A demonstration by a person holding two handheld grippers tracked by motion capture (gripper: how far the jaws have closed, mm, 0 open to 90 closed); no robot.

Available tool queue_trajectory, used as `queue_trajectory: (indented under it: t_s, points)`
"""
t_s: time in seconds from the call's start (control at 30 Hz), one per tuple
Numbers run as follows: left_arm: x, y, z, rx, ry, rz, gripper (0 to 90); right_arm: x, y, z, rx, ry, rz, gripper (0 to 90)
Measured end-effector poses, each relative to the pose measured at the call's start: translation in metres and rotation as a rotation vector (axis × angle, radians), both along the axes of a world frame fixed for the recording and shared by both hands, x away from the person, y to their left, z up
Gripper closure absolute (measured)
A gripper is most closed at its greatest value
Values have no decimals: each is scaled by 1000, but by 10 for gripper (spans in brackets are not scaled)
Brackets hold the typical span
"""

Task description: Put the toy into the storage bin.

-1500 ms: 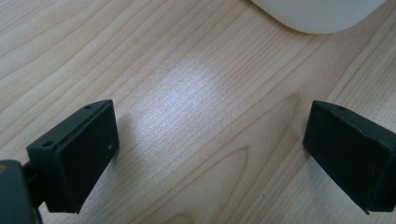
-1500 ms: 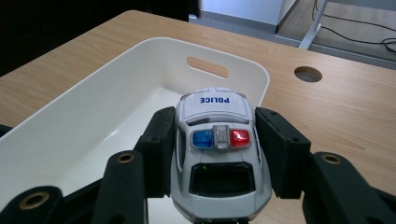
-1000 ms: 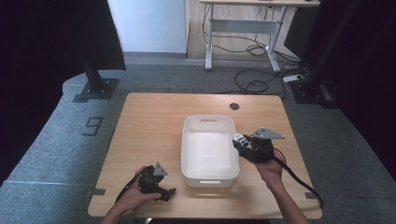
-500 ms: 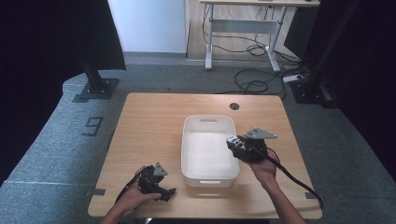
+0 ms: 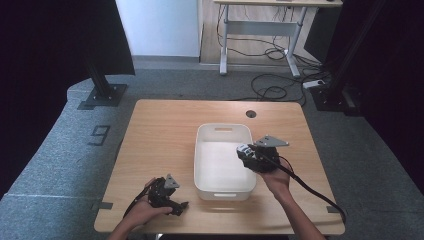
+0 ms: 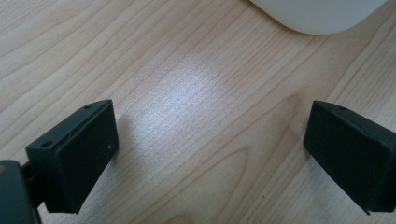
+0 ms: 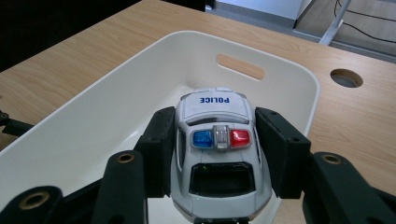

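Hovering over the white plastic tub (image 5: pixel 223 187), the right gripper (image 7: pixel 215 140) clamps a white toy police car (image 7: pixel 217 154); the left gripper (image 6: pixel 208 144) rests wide open, empty.

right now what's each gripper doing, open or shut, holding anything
Left gripper: open, holding nothing, low over the table.
Right gripper: shut on the toy police car, held over the white bin.

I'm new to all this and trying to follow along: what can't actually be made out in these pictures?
- Toy police car: its wheels and underside, hidden by the right gripper in the right gripper view; too small to read in the high view.
- White bin: cut off by the top edge in the left gripper view.
- Left gripper: its jaws too small to judge in the high view.
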State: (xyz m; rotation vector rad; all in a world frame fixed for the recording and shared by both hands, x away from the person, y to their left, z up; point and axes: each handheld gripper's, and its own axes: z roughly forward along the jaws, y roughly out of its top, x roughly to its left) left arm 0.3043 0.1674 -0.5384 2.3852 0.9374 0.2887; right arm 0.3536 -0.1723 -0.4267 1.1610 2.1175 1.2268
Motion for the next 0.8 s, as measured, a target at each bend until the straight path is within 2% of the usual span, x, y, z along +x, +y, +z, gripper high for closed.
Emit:
queue_trajectory:
  t_s: [0.47, 0.8]
  points:
    - [0, 0, 0, 0, -1, 0, 35, 6, 4, -3, 6, 13, -3, 502]
    - [0, 0, 0, 0, -1, 1, 35, 8, 18, -3, 10, 12, 22, 502]
